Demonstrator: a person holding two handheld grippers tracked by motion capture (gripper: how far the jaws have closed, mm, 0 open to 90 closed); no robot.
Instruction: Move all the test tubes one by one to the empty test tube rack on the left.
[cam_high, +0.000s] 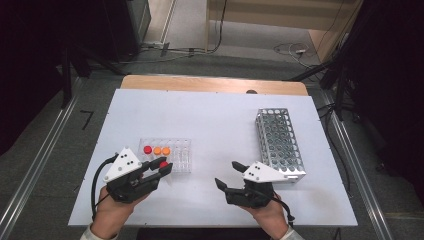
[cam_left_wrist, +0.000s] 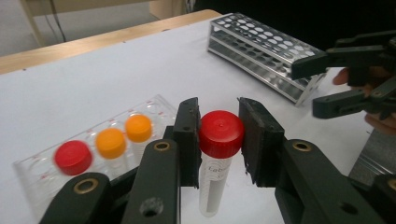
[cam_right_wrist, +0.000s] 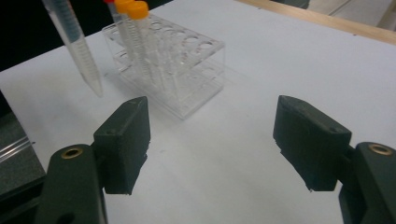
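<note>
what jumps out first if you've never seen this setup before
The left gripper, at the table's near left, is clamped on a red-capped tube held clear of the clear rack. That rack still holds one red cap and two orange caps. At the near right, the right gripper is open with nothing between its jaws, beside an empty metal rack.

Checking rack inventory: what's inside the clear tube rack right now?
The clear tube rack holds three capped tubes: one red-capped tube and two orange-capped tubes. Remaining wells look empty, though the left hand-held gripper covers the near corner.
</note>
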